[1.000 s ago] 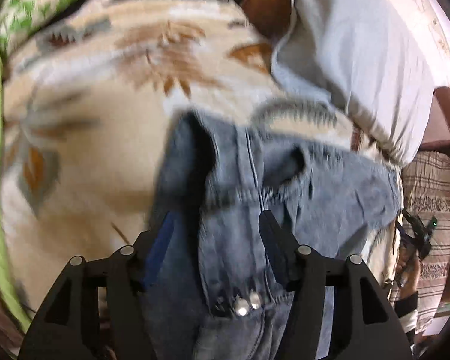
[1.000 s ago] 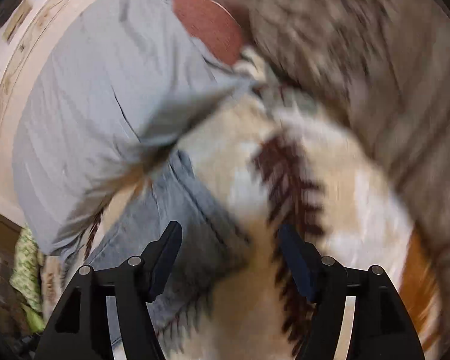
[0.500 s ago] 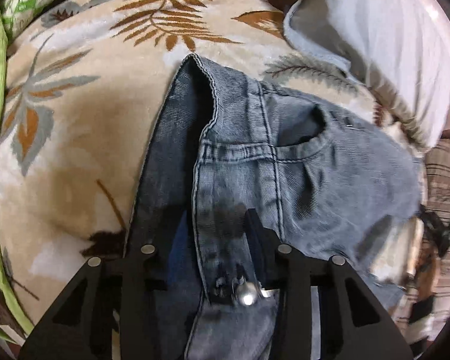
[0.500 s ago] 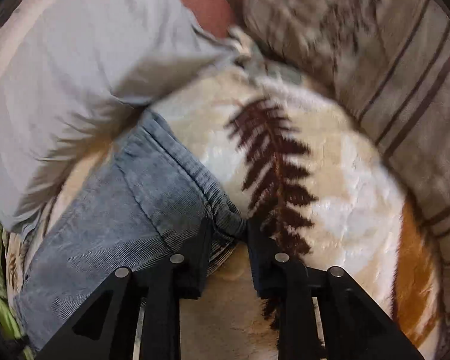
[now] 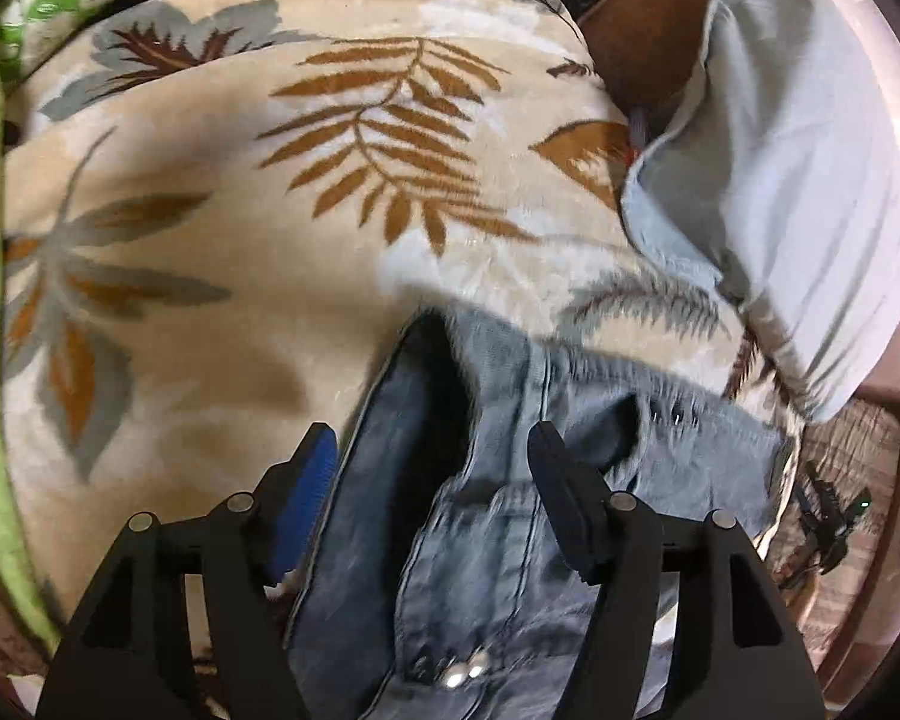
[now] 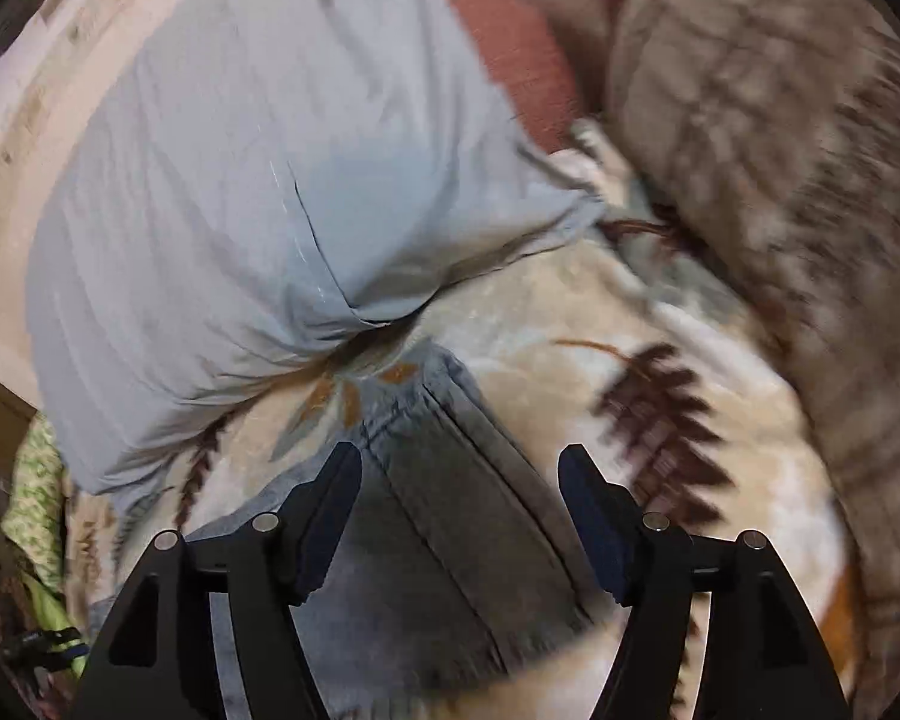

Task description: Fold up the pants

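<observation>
The jeans [image 5: 510, 510] lie on the leaf-patterned blanket [image 5: 240, 240] at lower centre of both views. The left gripper [image 5: 429, 456] is opening, its fingers apart over the waistband. The right gripper [image 6: 459, 474] is also opening, straddling a hem without pressing it. A grey pillow [image 6: 240, 210] fills the upper left.

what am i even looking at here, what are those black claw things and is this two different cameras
Yes, two cameras. Each sits on a hand-held two-finger gripper and looks forward along its black fingers; a person carries one in each hand, there is no robot arm. One picture looks past the left gripper, the other past the right gripper. Below them lie blue jeans on a leaf-patterned blanket, with a pale grey pillow nearby. Both grippers' jaws are opening with denim between them, and the pads do not seem to press on it.
</observation>
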`<state>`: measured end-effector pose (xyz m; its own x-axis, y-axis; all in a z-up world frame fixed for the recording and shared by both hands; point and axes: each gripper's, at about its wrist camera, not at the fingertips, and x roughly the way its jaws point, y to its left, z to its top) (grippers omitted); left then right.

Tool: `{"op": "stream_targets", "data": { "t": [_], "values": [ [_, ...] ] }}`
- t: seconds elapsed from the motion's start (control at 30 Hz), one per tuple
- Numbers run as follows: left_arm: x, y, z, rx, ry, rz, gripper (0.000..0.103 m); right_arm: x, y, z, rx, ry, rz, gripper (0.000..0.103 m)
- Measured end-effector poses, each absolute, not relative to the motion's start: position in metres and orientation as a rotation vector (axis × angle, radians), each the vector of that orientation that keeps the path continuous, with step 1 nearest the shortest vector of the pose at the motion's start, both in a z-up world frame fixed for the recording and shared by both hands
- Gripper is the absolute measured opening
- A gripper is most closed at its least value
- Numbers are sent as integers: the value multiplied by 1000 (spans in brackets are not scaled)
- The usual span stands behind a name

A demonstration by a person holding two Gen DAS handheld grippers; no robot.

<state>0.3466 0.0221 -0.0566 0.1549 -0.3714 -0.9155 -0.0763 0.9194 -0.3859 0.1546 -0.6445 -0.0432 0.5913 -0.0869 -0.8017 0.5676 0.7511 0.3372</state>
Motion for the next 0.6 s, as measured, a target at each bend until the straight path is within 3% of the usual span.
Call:
{"op": "stream_targets", "data": {
  "t": [0.3,0.37,0.43,0.5,0.53,0.6],
  "values": [
    [385,18,-75,-362,1456,-194,66,208,-641,-75,543,933,-346,70],
    [385,11,-82,-378,1486,-238,70,213,-637,-81,526,951,-337,76],
    [380,-4,-82,-328,1469,-279,83,215,-632,-82,497,941,-328,80],
    [378,-13,-80,-285,1459,-313,83,216,-627,-83,467,949,-325,80],
    [376,-17,-79,-271,1450,-326,83,216,-625,-83,445,956,-327,77],
    [373,-19,-76,-259,1428,-343,78,218,-620,-84,386,981,-367,61]
  ]
}}
